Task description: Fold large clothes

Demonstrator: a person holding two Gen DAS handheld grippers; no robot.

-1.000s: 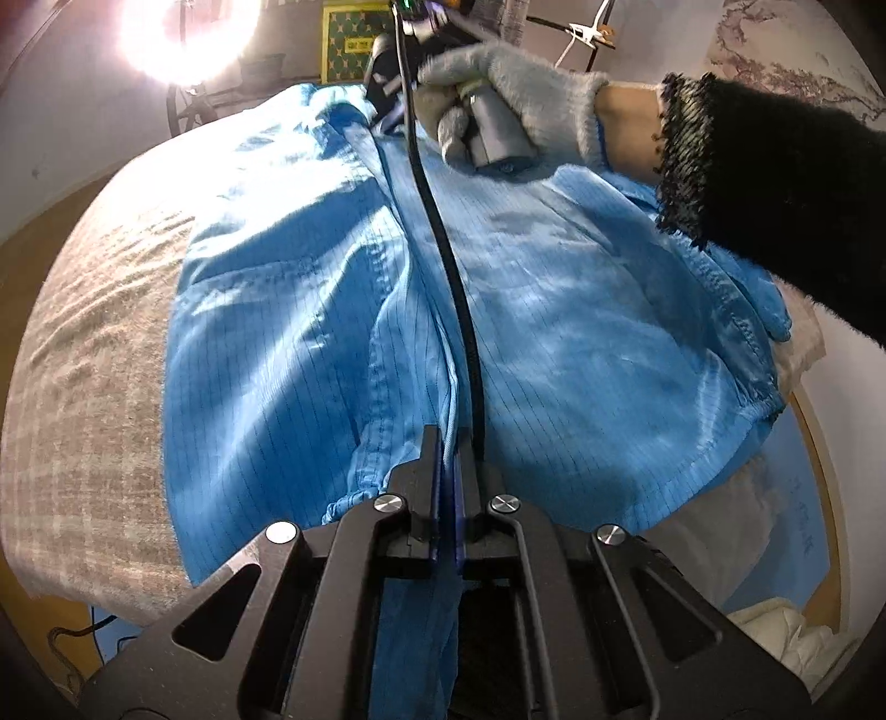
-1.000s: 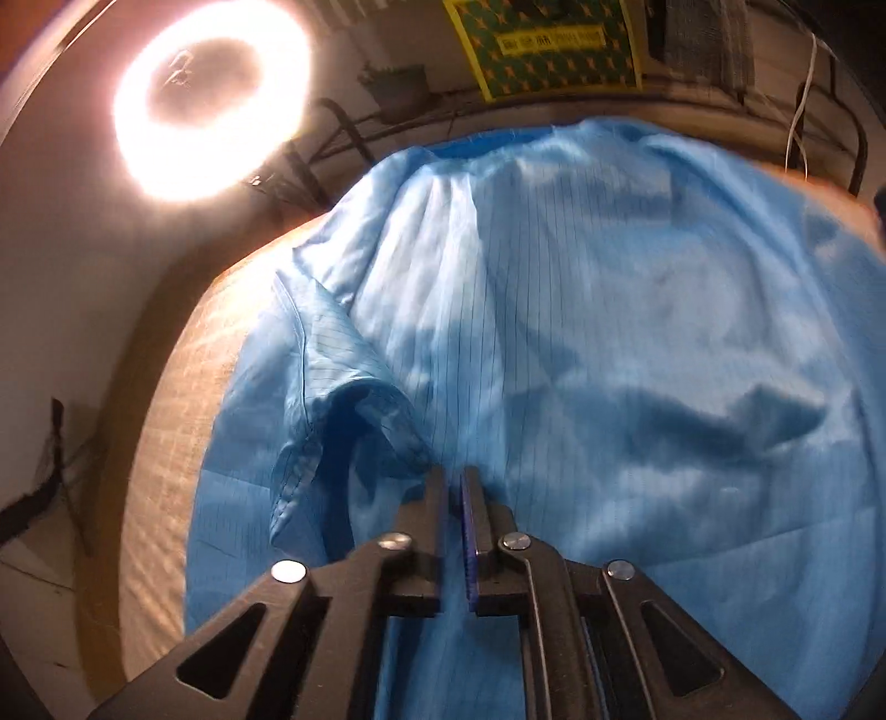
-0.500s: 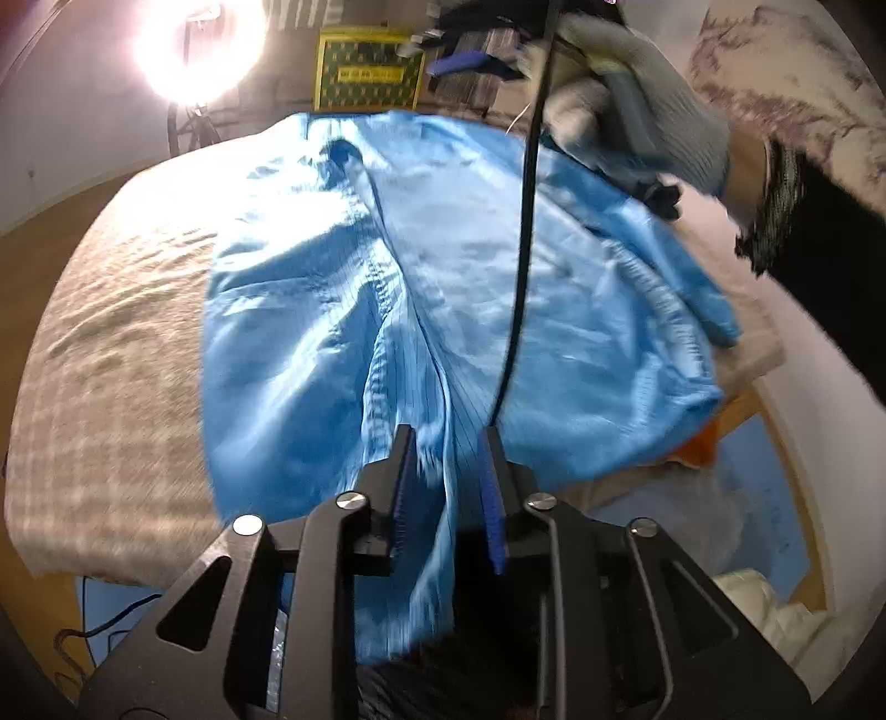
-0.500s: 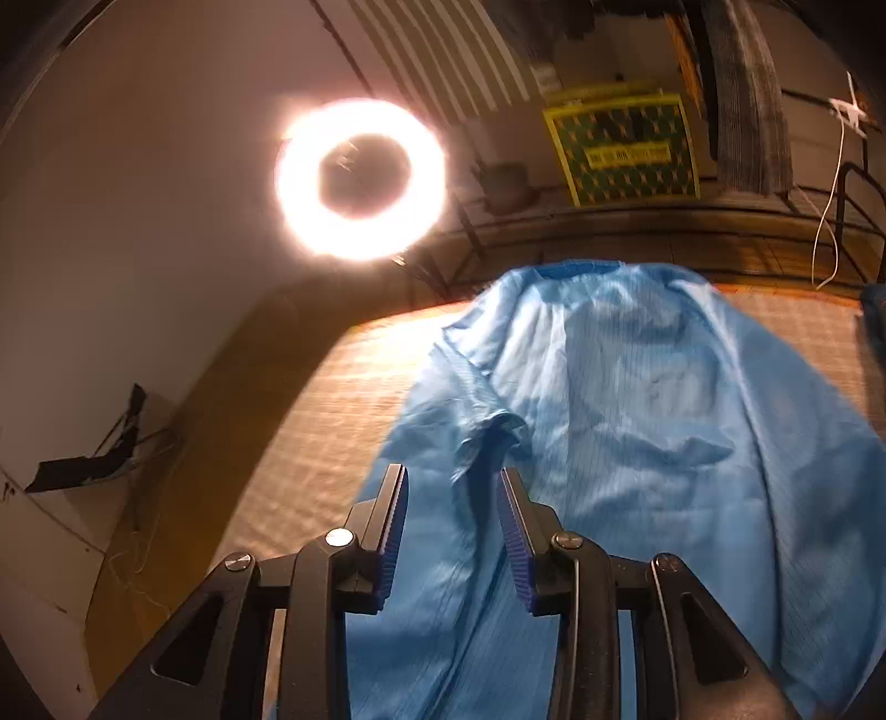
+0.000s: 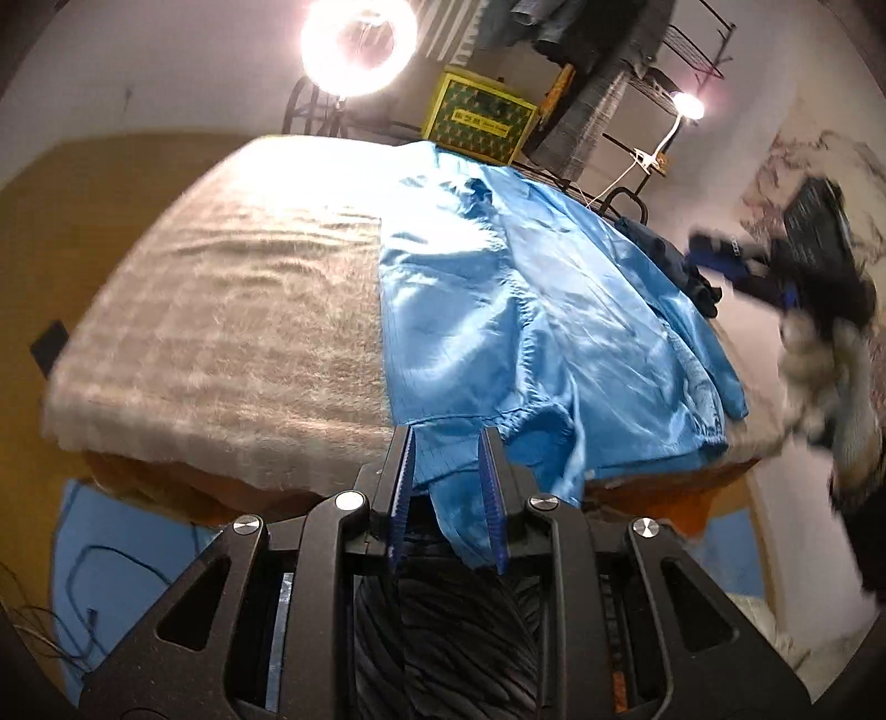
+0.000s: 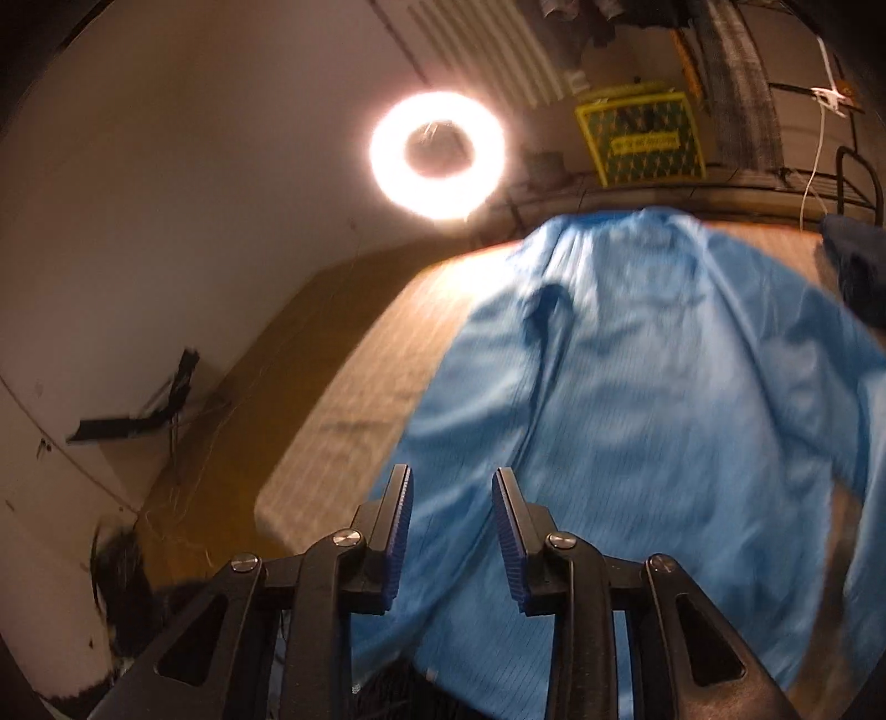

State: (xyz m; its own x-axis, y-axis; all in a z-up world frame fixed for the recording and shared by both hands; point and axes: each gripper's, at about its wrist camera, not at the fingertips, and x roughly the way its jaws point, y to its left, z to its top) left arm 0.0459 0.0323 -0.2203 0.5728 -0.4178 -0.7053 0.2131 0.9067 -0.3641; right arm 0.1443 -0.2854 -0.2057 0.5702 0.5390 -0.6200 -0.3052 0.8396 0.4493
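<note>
Wide free room on the left part of the counter (image 5: 138,471), only the bare beige checked blanket (image 5: 221,310) there up to its near edge and its rounded left corner. On the right part, spread flat, the blue garment (image 5: 526,332), with its bottom hem hanging over the near edge and one cuffed sleeve end close to the right edge. Beyond the far right side of the garment, a dark blue cloth (image 5: 681,266); behind the counter a ring light (image 5: 357,44) and a yellow box (image 5: 476,119). Compared with a second ago: both tools drawn back and lifted from the fabric, so much more of the counter edge and of the floor now in view, and the gloved hand (image 5: 819,382) no longer over the collar but off past the right edge, blurred. Left hand-held gripper (image 5: 447,437): jaws having just been opening, now partly apart, a flap of the hanging hem seen between them but not pressed by the pads. Right hand-held gripper (image 6: 451,482): jaws having just been closing a little, standing partly apart above the garment (image 6: 637,415), gripping nothing. Fabric light blue, shiny, with fine stripes, wrinkled along the middle seam, gathered elastic at the cuff.
</note>
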